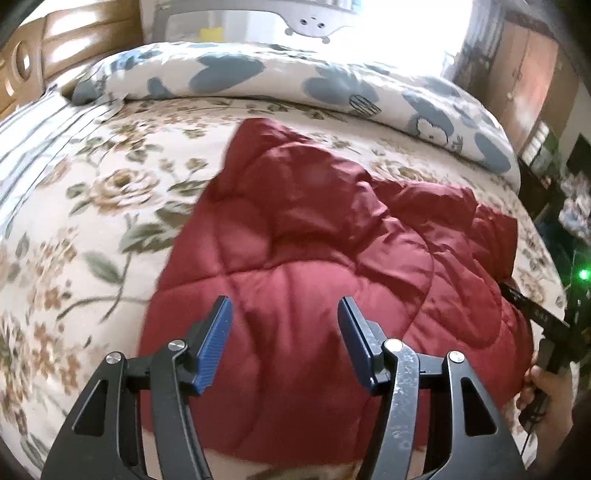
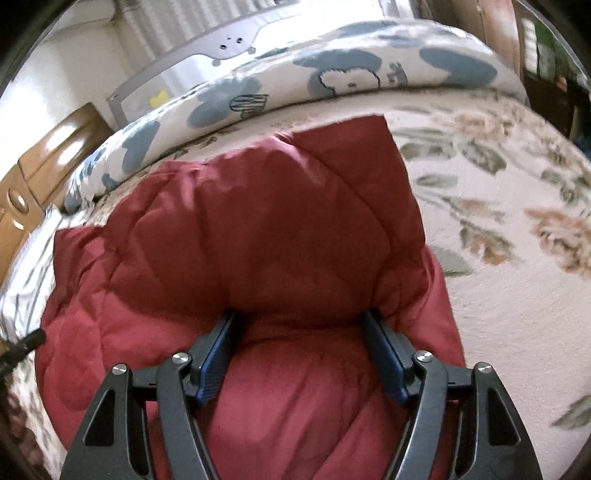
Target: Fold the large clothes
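A dark red quilted jacket (image 1: 295, 221) lies spread on a floral bedcover (image 1: 92, 221). My left gripper (image 1: 283, 301) hovers open over the jacket's near part, with nothing between its blue pads. In the right wrist view the jacket (image 2: 258, 221) fills the middle. My right gripper (image 2: 300, 315) is closed on a thick, raised fold of it, and the fingertips are tucked under the fold's edge. From the left wrist view, the right gripper (image 1: 517, 295) reaches into the jacket's right edge, with a hand (image 1: 546, 387) behind it.
A white duvet with blue shapes (image 1: 258, 74) is rolled along the far side of the bed. A wooden headboard (image 1: 74, 33) and striped cloth (image 1: 33, 136) are at the left. A brown wardrobe (image 1: 524, 62) stands at the far right. Bare floral bedcover (image 2: 498, 295) lies right of the jacket.
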